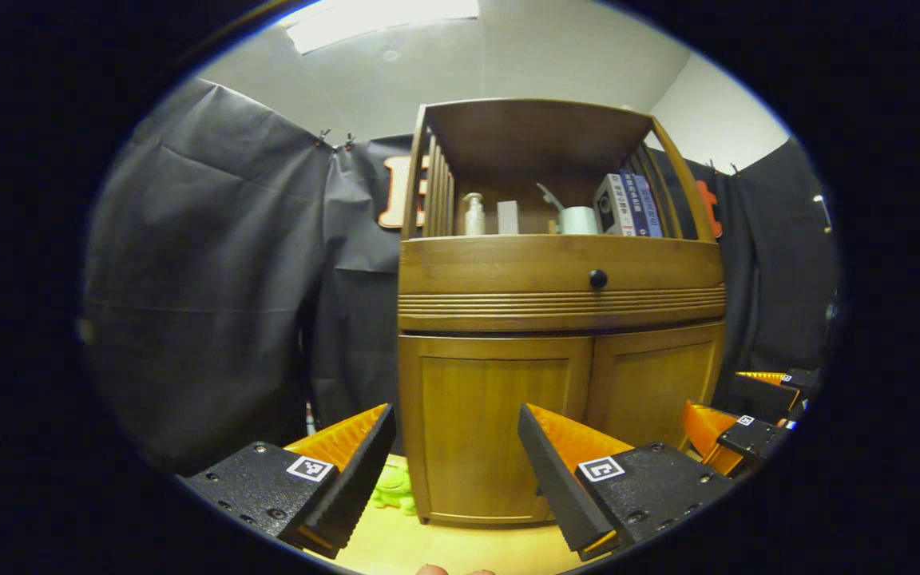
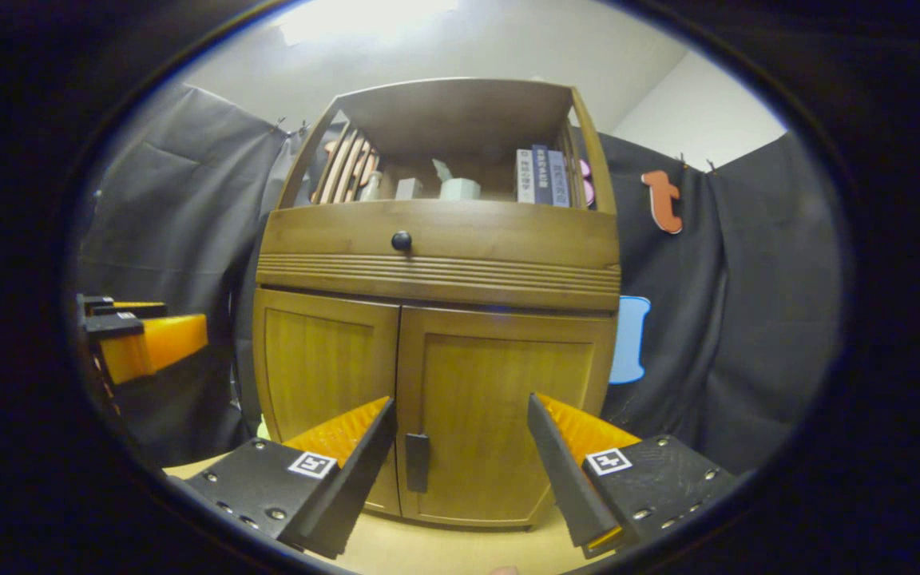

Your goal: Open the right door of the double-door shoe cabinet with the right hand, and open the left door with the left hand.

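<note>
Wooden shoe cabinet (image 1: 560,319) standing on a yellowish floor (image 1: 444,547), both lower doors closed, a gripper held in front of each.

The cabinet fills the middle of both views, with black cloth walls behind it; above the doors runs a drawer front with a dark round knob (image 1: 598,279), and an open shelf on top holds books (image 1: 632,205), a pump bottle (image 1: 473,214) and a white cup (image 1: 578,220). The left door (image 1: 496,427) and right door (image 2: 500,419) sit flush, and a dark handle (image 2: 417,462) shows at the right door's inner edge. The left gripper (image 1: 456,479) faces the left door with its fingers spread wide, holding nothing; the right gripper (image 2: 460,471) faces the right door, equally wide open and empty, the handle just inside its left finger. A small green toy (image 1: 394,487) lies on the floor beside the cabinet's left corner.
</note>
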The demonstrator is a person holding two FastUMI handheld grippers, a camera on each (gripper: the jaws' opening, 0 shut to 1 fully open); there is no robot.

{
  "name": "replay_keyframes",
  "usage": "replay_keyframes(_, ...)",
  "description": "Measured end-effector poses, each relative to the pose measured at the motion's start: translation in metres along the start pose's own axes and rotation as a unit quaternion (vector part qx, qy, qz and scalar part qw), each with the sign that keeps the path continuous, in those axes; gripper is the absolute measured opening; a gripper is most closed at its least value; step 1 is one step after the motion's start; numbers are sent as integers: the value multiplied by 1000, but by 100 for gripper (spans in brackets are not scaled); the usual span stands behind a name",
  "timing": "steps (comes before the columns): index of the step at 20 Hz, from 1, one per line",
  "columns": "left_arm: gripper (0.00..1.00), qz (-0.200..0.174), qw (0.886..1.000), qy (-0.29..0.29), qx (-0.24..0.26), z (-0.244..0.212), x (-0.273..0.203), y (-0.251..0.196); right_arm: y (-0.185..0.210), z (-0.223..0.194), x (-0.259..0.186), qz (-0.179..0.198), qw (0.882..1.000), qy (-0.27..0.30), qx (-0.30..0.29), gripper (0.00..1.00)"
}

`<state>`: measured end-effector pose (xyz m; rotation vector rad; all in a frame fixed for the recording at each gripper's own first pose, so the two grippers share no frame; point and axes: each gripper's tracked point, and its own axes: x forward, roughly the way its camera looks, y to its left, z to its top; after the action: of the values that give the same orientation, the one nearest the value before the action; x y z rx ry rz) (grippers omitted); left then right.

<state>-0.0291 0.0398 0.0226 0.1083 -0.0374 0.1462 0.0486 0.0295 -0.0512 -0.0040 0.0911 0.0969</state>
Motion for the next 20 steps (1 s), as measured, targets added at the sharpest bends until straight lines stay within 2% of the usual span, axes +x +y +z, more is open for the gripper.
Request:
replay_keyframes(4, 92, 61, 998, 6, 7, 0, -11, 46, 20, -36, 33, 13, 999, 40, 7, 98)
replay_keyframes(7, 92, 105, 994, 9, 13, 1, -23, 77, 32, -71, 58, 16, 997, 80, 3, 94)
replay_keyframes(9, 92, 132, 991, 13, 19, 0, -31, 94, 44, -93, 68, 20, 994, 108, 7, 76)
replay_keyframes(11, 92, 154, 988, 17, 21, -2, -38, 108, 53, -112, 81, 30, 991, 131, 11, 75)
replay_keyframes(12, 95, 163, 986, 18, 21, -3, -41, 113, 53, -118, 87, 24, 990, 138, 6, 75)
replay_keyframes(13, 92, 171, 985, 21, 22, -3, -43, 117, 55, -123, 92, 23, 990, 142, 2, 61)
replay_keyframes(16, 92, 189, 981, 25, 26, -3, -47, 127, 56, -139, 105, 10, 988, 156, -3, 61)
replay_keyframes(17, 92, 192, 981, 25, 28, -4, -48, 129, 51, -146, 108, -10, 987, 163, -5, 61)
replay_keyframes(18, 92, 194, 980, 25, 29, -3, -49, 130, 51, -149, 111, -15, 986, 168, -3, 47)
replay_keyframes(19, 92, 195, 980, 25, 31, -3, -51, 131, 52, -150, 113, -15, 985, 172, 3, 40)
replay_keyframes(20, 92, 194, 980, 25, 33, -2, -50, 130, 49, -150, 108, -21, 984, 177, 3, 39)
